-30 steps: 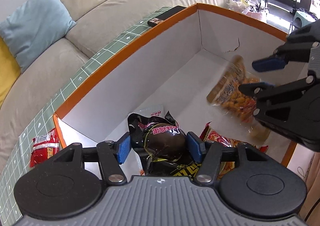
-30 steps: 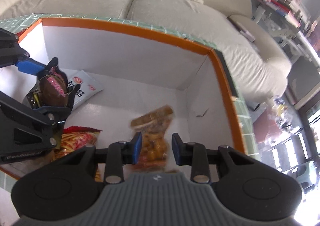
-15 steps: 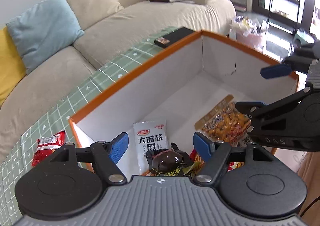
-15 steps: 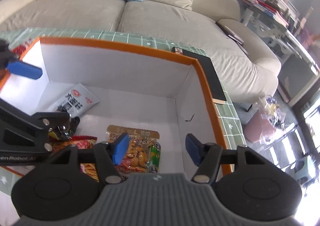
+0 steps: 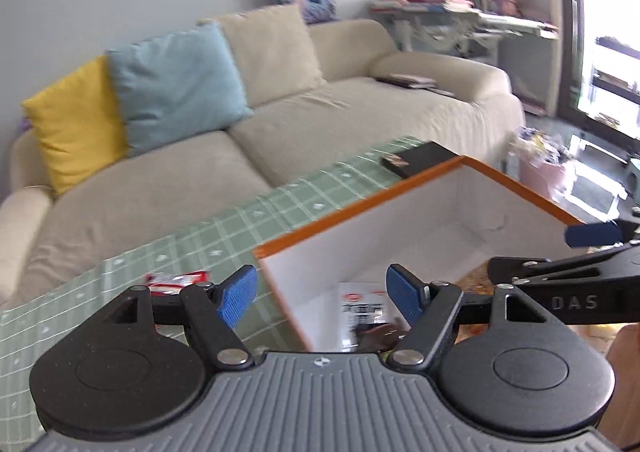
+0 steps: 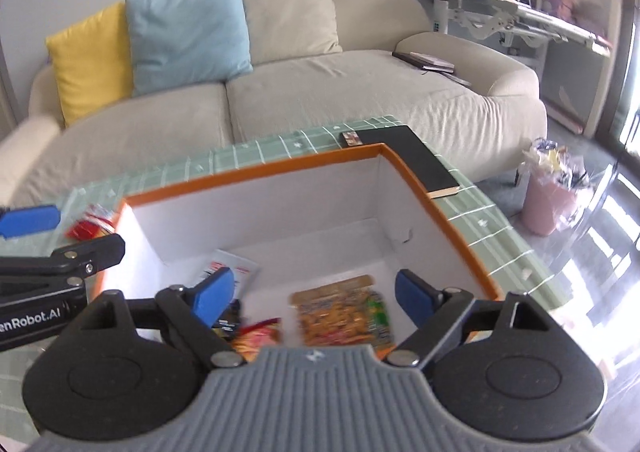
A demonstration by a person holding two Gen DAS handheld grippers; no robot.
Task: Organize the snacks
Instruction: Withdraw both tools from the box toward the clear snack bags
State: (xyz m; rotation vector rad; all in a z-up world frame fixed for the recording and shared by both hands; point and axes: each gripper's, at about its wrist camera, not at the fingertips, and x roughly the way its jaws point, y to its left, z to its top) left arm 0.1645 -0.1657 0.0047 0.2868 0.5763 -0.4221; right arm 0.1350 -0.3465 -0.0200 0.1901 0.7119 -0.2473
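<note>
Both tongs are empty and wide apart. The right tongs (image 6: 308, 296) have just been opening, with nothing between them. The orange snack bag (image 6: 344, 312) lies flat in the box (image 6: 256, 172), beside a white packet (image 6: 232, 268) and a red one (image 6: 256, 336). A red snack (image 5: 176, 280) waits on the counter (image 5: 240, 220), left of the box. I think the left tongs (image 5: 320, 296) should pick it up next.

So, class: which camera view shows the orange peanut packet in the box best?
The right wrist view: the orange peanut packet lies flat on the box floor, almost whole. The left wrist view shows only an orange sliver behind the other gripper.
</note>
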